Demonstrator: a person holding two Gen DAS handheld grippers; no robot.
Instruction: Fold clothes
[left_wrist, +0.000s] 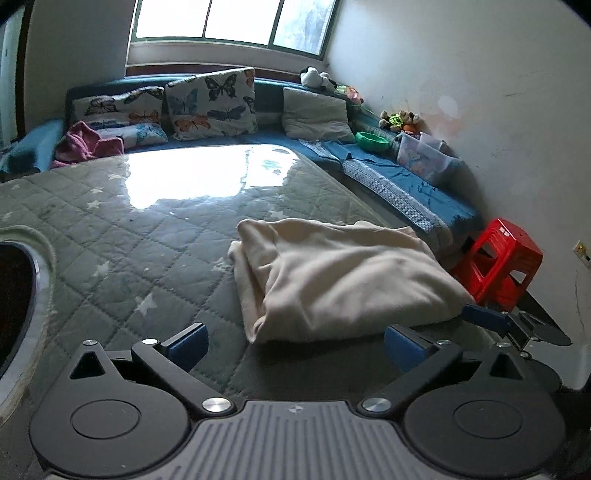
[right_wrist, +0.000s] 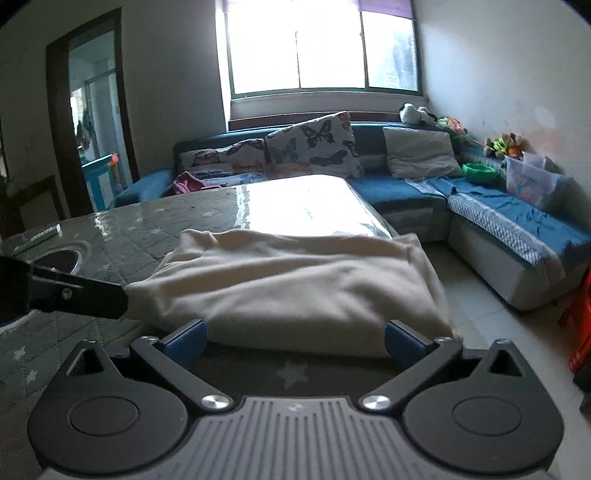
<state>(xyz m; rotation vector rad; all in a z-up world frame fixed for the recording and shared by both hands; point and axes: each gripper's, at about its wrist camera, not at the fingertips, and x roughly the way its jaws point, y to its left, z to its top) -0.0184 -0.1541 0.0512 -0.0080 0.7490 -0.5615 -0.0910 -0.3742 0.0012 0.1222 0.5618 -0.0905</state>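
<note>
Judging by how it lies, your cream garment (right_wrist: 295, 280) is already doubled into a thick, roughly rectangular bundle w/ several layers stacked, so the folding looks far along, maybe complete. Whether another fold or a final tidy is meant, these views can't settle. No sleeves or loose ends hang out; edges are soft and rounded, a few shallow wrinkles across the top, and the layered open side faces left in the left wrist view. It sits on the grey quilted table cover (left_wrist: 122, 236), near the table's right edge, w/ the red stool (left_wrist: 498, 262) on the floor beyond.

Your right gripper (right_wrist: 294, 341) has its jaws spread wide, one blue pad at each side of the bundle's near edge, holding nothing as far as you can see. Your left gripper (left_wrist: 294, 343) is likewise wide open and empty, low by the bundle's near left corner. Blue sofa (right_wrist: 406, 192) w/ butterfly cushions (right_wrist: 314, 147) sits behind, under the window
</note>
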